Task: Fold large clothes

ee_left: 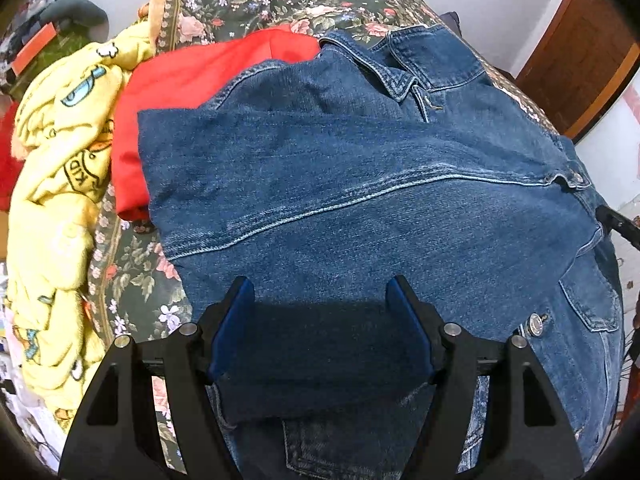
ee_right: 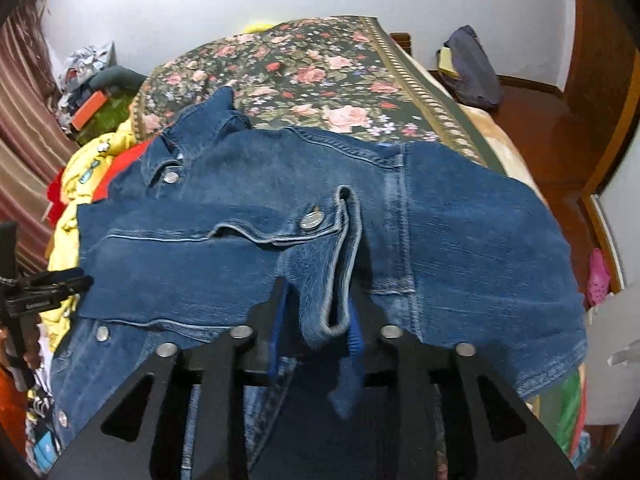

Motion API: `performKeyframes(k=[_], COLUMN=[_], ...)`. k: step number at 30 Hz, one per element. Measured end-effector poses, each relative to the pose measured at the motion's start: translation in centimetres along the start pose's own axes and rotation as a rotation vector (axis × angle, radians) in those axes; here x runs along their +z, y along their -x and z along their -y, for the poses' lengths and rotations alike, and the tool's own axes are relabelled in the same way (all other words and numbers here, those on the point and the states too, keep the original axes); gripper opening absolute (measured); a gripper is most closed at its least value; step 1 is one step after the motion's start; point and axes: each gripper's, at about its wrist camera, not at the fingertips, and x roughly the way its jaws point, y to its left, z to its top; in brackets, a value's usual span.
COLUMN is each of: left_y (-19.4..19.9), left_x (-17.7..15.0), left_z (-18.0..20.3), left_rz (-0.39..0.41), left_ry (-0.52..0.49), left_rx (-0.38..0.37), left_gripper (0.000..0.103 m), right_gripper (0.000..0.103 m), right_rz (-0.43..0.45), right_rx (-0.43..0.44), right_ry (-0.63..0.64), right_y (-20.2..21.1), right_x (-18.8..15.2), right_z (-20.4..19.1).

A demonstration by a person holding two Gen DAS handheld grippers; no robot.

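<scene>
On the bed (ee_right: 320,68), over its dark floral spread, a blue denim jacket (ee_left: 360,200) lies partly folded, one sleeve (ee_left: 304,176) laid across the body toward the left.

Left gripper (ee_left: 320,300): pitched steeply down over the jacket's near part, jaws standing wide apart. Denim lies between and beneath them, but the blue pads do not press on it; nothing held.

Right gripper (ee_right: 318,300): also angled steeply down, at the jacket's near edge. Jaws part open, narrower than the left. A rolled denim hem or cuff (ee_right: 340,264), with a metal button (ee_right: 311,219) just above it, stands between them. Cloth looks loose in the gap rather than pinched, though the pad faces are partly hidden by it.

Edges and room:
- Jacket collar (ee_left: 400,76) points to the far side of the bed.
- Left of the jacket, a red garment (ee_left: 192,80) touches and runs under its edge; beyond that a yellow printed garment (ee_left: 60,168) is heaped at the bed's left margin.
- Far half of the bed is bare spread in the right wrist view, open for moving.
- Right side of the jacket reaches the bed's edge, with wooden floor (ee_right: 552,136) beyond and a dark bag (ee_right: 472,68) against the wall.
</scene>
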Motion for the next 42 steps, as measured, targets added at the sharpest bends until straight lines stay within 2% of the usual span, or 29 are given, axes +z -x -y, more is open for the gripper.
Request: performKeyframes(k=[2,5,10,12,15,18,22,29,32,38,42], left_y=[0.3,1.2,3.7,4.8,6.1,6.8,6.8,4.9,4.5,3.8,3.2], left_x=[0.0,0.4,1.8,2.5,3.5,4.1,4.3,3.7,3.4,3.2,3.0], left_z=[0.3,1.0,3.0,4.1,5.9,7.7,10.0,12.4,12.5,11.6,10.8], left_rz=[0.005,0.03,0.11,0.145,0.192,0.222,0.223,0.17,0.156,0.132,0.114], left_ry=[-0.013,-0.034,-0.072,-0.088,-0.107,-0.13,-0.155,-0.173,-0.175,-0.154,-0.125], left_rx=[0.02,0.03,0.043,0.037,0.015,-0.005,-0.039,-0.073,-0.069,-0.055,-0.05], left_gripper=[0.069,0.069,0.069,0.069,0.069,0.069,0.069,0.069,0.069,0.069,0.069], right_gripper=[0.046,0.046,0.06,0.07,0.075,0.078,0.079,0.079,0.079,0.079,0.064], right_rz=[-0.002,0.026,0.13,0.185,0.244,0.256,0.214,0.052,0.016,0.058,0.07], right_rx=[-0.028,-0.031,-0.072,-0.094,-0.123,-0.14,-0.141,-0.006,0.056,0.097,0.065], right_ry=[-0.009,-0.018,-0.055,-0.086,-0.134,-0.189,-0.282,-0.514,-0.588,-0.63,-0.65], right_y=[0.6,2.4,6.5,8.6,11.0,12.1,11.3,5.4,3.3,1.8,0.7], right_x=[0.1,0.4,1.2,1.3,0.9,0.1,-1.4,-5.3,-6.2,-5.5,-5.1], right_z=[0.4,1.1,2.8,4.1,6.0,8.2,11.1,15.8,16.9,18.0,19.1])
